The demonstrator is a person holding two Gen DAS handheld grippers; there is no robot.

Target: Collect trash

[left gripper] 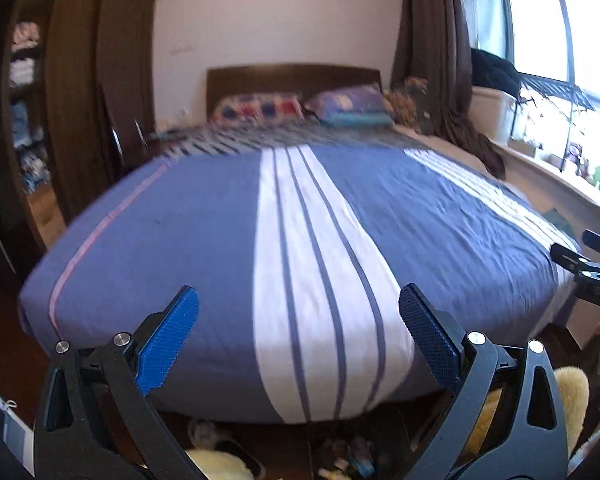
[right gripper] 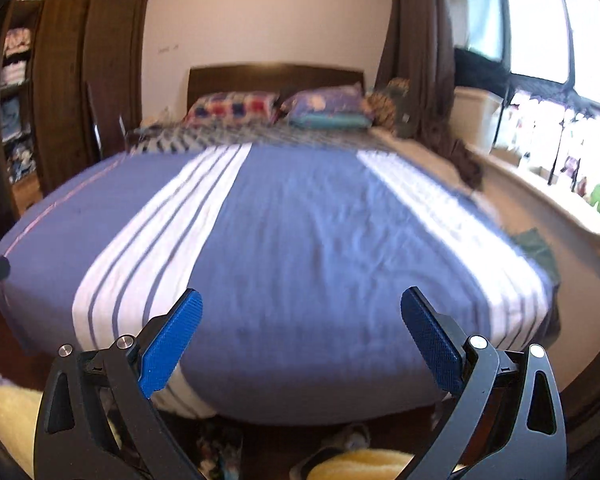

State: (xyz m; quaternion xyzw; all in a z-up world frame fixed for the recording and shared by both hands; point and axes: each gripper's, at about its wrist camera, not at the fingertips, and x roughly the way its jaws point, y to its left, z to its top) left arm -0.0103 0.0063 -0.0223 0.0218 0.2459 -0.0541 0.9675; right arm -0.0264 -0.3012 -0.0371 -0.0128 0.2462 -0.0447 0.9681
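Home bedroom. Double bed (left gripper: 204,248) under blue-and-white striped cover, two pillows (left gripper: 260,108) against wooden headboard (left gripper: 292,78). Open wardrobe (left gripper: 76,80) with folded clothes, brown curtains (left gripper: 432,48), bright window (left gripper: 572,28), toys along sill.

Likely trash: small litter (left gripper: 352,460) (right gripper: 220,456) lay in a loose cluster on the floor (left gripper: 0,312) at the foot of the bed (left gripper: 180,240), partly under its overhanging cover. The pieces were mixed in colour, with blue, white and dark bits, and were too blurred and too small to tell what each was. They lay low and scattered, some touching. A dark green scrap (left gripper: 558,220) (right gripper: 536,246) lay flat just beside the bed's right edge. Whether it was trash could not be told.
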